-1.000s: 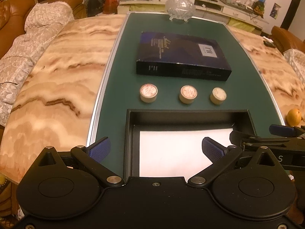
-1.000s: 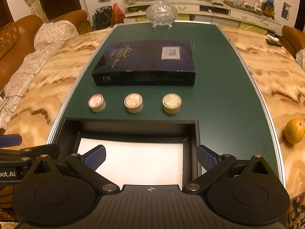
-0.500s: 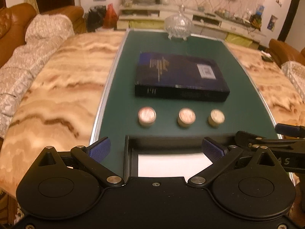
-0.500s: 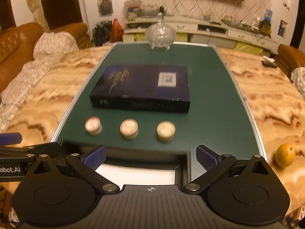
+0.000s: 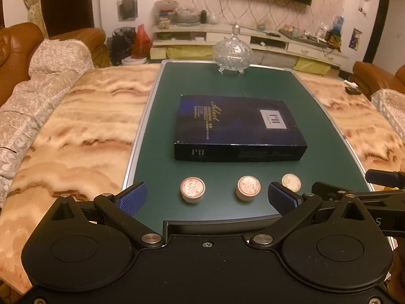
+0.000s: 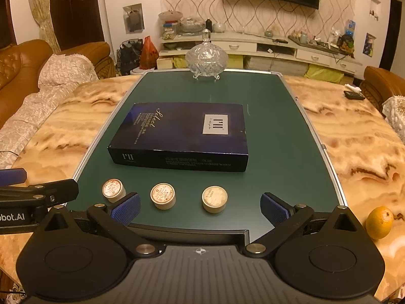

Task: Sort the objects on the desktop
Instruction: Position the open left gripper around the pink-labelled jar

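Note:
Three small round tins sit in a row on the green mat [image 5: 157, 131]: left tin [image 5: 193, 190] [image 6: 113, 190], middle tin [image 5: 248, 188] [image 6: 162, 195], right tin [image 5: 291, 182] [image 6: 214, 198]. Behind them lies a dark blue box [image 5: 235, 126] [image 6: 182, 136]. The far rim of an open black box [image 5: 215, 224] [image 6: 192, 235] shows just below the tins. My left gripper [image 5: 206, 198] and right gripper [image 6: 200, 209] both hang open and empty above that rim, side by side, short of the tins.
A lidded crystal bowl [image 5: 232, 52] [image 6: 206, 57] stands at the mat's far end. An orange [image 6: 379, 222] lies on the marble table [image 5: 76, 131] to the right. A remote [image 6: 353, 95] rests at the far right. Sofas flank the table.
Both grippers have pulled back and tilted up. The black box with its white lining has dropped almost out of view, and the far room now shows. Nothing on the table moved.

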A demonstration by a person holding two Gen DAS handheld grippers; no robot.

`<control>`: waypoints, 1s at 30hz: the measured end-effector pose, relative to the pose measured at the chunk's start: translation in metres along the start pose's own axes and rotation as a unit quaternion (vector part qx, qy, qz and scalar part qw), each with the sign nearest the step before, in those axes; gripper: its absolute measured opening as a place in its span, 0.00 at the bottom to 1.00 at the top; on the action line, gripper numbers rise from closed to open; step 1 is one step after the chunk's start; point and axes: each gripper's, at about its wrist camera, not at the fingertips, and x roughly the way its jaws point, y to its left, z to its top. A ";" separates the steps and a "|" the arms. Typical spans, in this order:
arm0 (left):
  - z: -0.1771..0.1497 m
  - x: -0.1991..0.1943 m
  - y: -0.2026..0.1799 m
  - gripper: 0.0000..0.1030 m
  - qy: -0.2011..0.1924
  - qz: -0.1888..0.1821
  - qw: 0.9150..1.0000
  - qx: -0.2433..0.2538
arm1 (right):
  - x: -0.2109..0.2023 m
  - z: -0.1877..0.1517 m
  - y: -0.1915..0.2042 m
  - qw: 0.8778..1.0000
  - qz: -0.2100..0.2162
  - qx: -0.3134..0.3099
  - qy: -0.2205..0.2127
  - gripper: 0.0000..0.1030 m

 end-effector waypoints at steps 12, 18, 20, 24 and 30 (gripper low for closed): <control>0.009 0.045 0.020 1.00 0.063 -0.016 0.998 -0.022 | 0.029 0.010 -0.018 0.999 0.020 0.034 0.026 1.00; 0.015 0.076 0.022 1.00 0.090 -0.001 0.996 -0.022 | 0.040 0.010 -0.026 0.998 0.019 0.045 0.035 1.00; 0.016 0.086 0.020 1.00 0.095 0.011 0.995 -0.014 | 0.043 0.008 -0.028 0.998 0.020 0.048 0.038 1.00; 0.015 0.105 0.019 1.00 0.106 0.034 0.994 0.000 | 0.048 0.008 -0.031 0.998 0.020 0.052 0.043 1.00; 0.016 0.123 0.025 1.00 0.121 0.031 0.992 -0.014 | 0.051 0.011 -0.038 0.997 0.020 0.065 0.044 1.00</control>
